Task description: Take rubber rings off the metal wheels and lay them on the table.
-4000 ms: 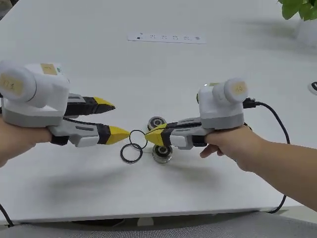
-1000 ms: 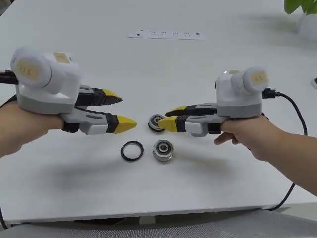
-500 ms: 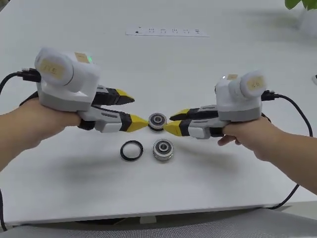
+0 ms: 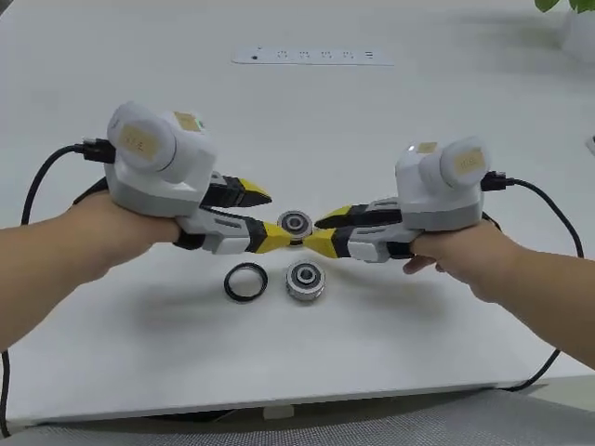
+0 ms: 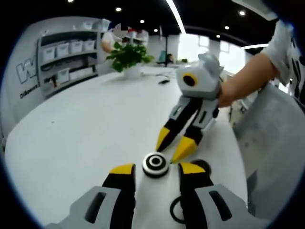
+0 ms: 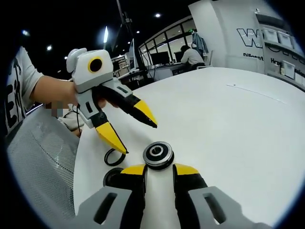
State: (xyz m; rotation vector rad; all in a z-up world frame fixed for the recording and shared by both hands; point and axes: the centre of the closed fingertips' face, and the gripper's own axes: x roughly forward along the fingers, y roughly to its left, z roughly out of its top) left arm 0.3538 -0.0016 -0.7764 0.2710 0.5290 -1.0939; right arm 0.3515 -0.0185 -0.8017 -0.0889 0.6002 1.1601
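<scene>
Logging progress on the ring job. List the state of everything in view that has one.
Far wheel: flat on the table, dark ring on its rim.
Near wheel: flat on the table, rim bare metal.
Rubber ring: off, lying flat beside the near wheel.
Left hand-held gripper: open, tips at the far wheel.
Right hand-held gripper: open, tips at the far wheel.

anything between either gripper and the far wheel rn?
Nothing visible. The left gripper and right gripper flank the far wheel, jaws open, tips right beside it. The loose ring and near wheel lie on the table closer to the person, off both approach lines.
</scene>
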